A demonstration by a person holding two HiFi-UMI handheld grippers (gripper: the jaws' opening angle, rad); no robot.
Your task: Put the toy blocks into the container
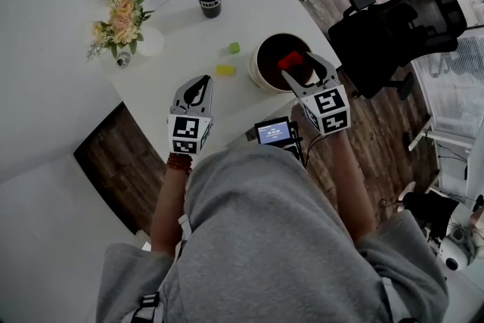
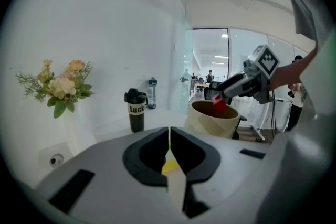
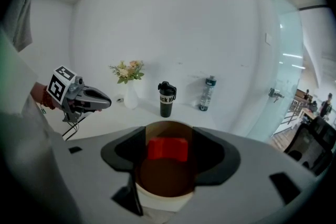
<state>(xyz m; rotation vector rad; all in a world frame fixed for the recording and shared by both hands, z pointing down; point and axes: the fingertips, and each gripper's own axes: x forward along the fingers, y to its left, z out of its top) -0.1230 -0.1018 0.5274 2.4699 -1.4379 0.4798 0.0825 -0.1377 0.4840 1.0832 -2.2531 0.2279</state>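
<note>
Head view: the right gripper (image 1: 292, 63) holds a red block (image 1: 290, 58) over the mouth of the container (image 1: 259, 78) on the white table (image 1: 174, 41). If released off-centre, the block could, I judge, clip the rim and bounce out. Its jaws stand partly apart, clamped on the block's sides. The left gripper (image 1: 201, 84) has its jaws together on nothing. A yellow block (image 1: 224, 70) lies just ahead of it and a green block (image 1: 234, 48) beyond, both outside the container.
</note>
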